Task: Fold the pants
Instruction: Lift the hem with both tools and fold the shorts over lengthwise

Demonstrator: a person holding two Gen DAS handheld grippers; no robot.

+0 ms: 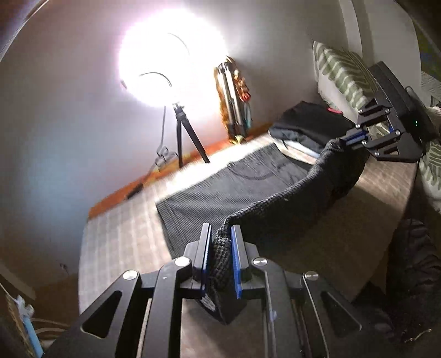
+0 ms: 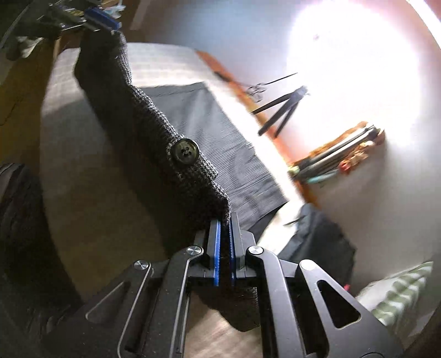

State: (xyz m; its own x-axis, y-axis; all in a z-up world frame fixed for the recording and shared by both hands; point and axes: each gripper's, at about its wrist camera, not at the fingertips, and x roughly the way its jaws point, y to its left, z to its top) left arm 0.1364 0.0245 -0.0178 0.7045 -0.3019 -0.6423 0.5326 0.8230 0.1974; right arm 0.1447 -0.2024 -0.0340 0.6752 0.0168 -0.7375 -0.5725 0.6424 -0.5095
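Dark grey ribbed pants point(image 1: 220, 190) lie partly flat on a bed. Their black knitted waistband point(image 1: 275, 198) is lifted and stretched between both grippers. My left gripper point(image 1: 222, 234) is shut on one end of the waistband. My right gripper point(image 1: 348, 139) is shut on the other end, up at the right. In the right wrist view my right gripper point(image 2: 225, 220) pinches the waistband point(image 2: 143, 115), which carries a dark button point(image 2: 185, 152). The left gripper point(image 2: 103, 23) holds its far end at the top left. The pants' flat part point(image 2: 220, 148) lies behind.
The bed point(image 1: 118, 234) has a light checked cover. A ring light on a tripod point(image 1: 182, 132) stands against the wall. A folded dark garment pile point(image 1: 306, 124) and a green striped pillow point(image 1: 341, 71) lie at the bed's head. An orange bundle point(image 1: 234, 99) leans on the wall.
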